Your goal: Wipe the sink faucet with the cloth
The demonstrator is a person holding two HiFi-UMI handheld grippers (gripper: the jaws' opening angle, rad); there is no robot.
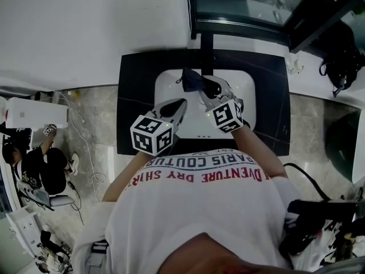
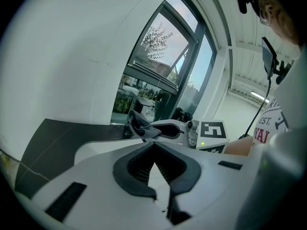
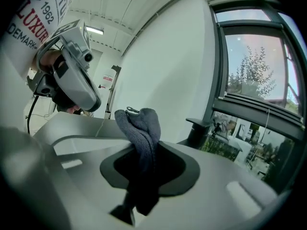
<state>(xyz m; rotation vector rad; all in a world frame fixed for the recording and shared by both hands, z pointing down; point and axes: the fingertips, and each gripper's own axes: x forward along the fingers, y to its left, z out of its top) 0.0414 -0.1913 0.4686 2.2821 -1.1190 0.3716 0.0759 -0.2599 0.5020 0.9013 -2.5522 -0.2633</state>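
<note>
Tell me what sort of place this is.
Most likely a washroom corner, perhaps a mock-up inside a workspace. A white sink basin sits in a black countertop, with a black faucet behind it and a large window beyond. Loose cables on the floor hint at a workspace.

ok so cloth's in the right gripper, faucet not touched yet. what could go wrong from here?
1. The cloth is a bunched wad standing out past the right gripper's shut jaws; rubbing it on the faucet could drag it free.
2. The left gripper, shut and empty, sits close beside the right one over the sink; a wiping sweep might knock them together.
</note>
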